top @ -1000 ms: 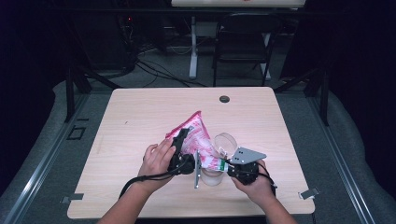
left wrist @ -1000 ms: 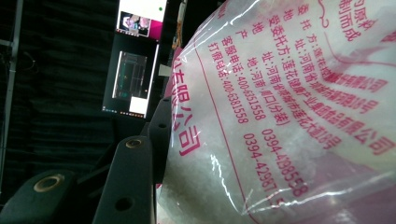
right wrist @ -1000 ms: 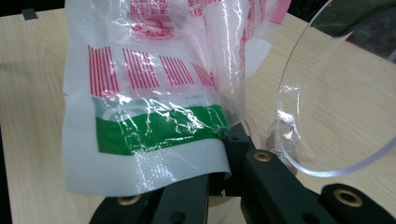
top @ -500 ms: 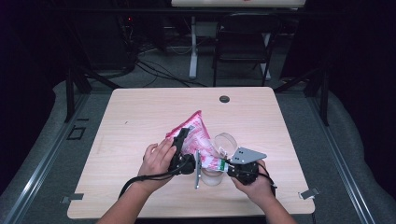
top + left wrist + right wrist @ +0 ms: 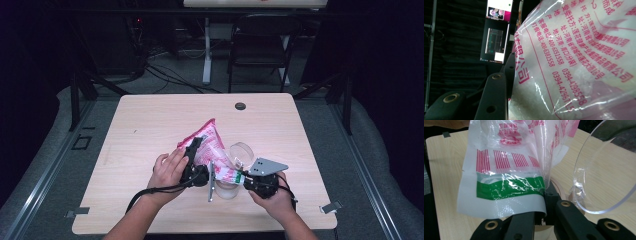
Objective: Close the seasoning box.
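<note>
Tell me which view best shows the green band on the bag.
The right gripper view: the green band on the bag runs just above the right gripper, whose jaws pinch the bag's edge. The high view gives a tiny green speck; the left gripper view gives red print.

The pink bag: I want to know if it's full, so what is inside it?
Through the clear film of the pink bag, a white powdery or granular fill shows. Its printed panels and the gripper jaws hide how much.
</note>
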A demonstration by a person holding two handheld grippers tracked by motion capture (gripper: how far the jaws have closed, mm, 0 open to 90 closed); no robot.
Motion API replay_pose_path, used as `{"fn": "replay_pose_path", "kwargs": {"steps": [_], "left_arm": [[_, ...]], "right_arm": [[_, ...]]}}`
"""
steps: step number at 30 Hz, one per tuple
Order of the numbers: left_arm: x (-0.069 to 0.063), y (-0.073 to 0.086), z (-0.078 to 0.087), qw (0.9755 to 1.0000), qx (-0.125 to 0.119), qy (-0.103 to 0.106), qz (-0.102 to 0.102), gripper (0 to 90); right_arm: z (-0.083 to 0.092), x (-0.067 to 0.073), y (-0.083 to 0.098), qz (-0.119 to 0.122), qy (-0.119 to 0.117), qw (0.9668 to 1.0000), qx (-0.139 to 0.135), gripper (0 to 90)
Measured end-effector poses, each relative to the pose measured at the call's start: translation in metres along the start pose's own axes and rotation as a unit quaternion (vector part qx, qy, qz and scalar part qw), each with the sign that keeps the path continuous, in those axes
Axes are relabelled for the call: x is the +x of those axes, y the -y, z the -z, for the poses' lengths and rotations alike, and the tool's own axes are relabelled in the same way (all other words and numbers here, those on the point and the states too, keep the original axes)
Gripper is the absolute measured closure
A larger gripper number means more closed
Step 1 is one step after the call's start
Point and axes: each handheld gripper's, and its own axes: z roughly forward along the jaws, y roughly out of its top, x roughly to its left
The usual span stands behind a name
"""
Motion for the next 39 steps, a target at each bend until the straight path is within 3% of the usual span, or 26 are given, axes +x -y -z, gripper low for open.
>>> {"fn": "replay_pose_path", "kwargs": {"steps": [15, 39], "left_arm": [[-0.0022, 0.0016, -0.0017, 1.0, 0.001, -0.001, 0.004, 60.2], [-0.004, 0.0004, -0.0039, 0.9998, 0.008, -0.005, -0.016, 62.5]], "right_arm": [[0.0016, 0.0018, -0.0019, 0.002, -0.002, 1.0, -0.003, 89.0], [0.0041, 0.003, -0.0043, -0.004, -0.015, 0.9998, -0.013, 89.4]]}}
